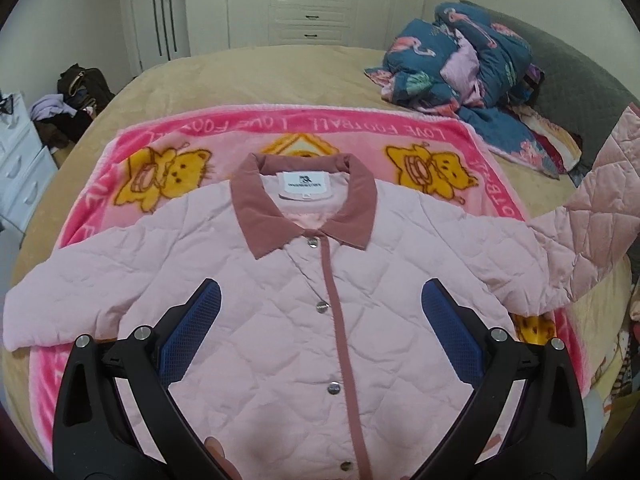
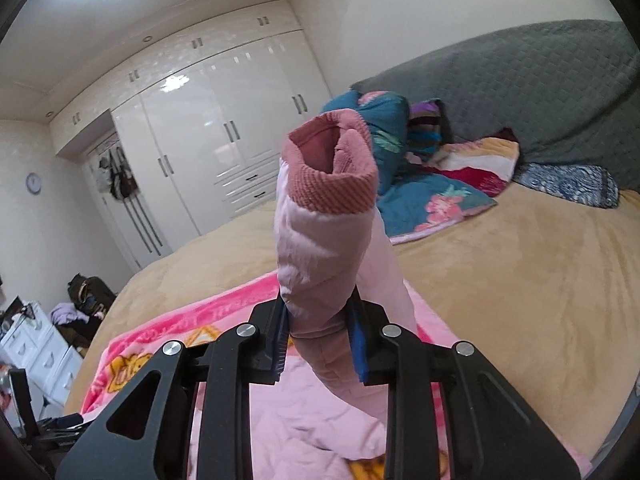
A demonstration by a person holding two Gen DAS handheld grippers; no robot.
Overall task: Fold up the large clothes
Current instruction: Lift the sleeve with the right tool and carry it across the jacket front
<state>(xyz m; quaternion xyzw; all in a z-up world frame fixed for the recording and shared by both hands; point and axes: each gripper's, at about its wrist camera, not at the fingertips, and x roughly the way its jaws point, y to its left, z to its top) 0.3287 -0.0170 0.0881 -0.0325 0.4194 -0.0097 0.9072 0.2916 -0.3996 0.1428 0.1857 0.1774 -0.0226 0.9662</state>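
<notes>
A pale pink quilted jacket [image 1: 280, 300] with a dusty-rose collar and snap placket lies face up on a pink cartoon blanket [image 1: 168, 148] on the bed. My left gripper [image 1: 320, 304] is open and empty, hovering over the jacket's chest, its blue pads either side of the placket. The jacket's right sleeve [image 1: 592, 216] is lifted off the bed at the right. My right gripper [image 2: 318, 320] is shut on that sleeve [image 2: 324, 248] and holds it upright, with the rose ribbed cuff [image 2: 332, 184] above the fingers.
The bed has a tan cover [image 1: 240, 76]. A heap of teal flamingo-print bedding [image 1: 464, 60] lies at the far right by the grey headboard [image 2: 540, 92]. White wardrobes [image 2: 208, 136] line the far wall. A white drawer unit [image 1: 20, 172] and bags stand left of the bed.
</notes>
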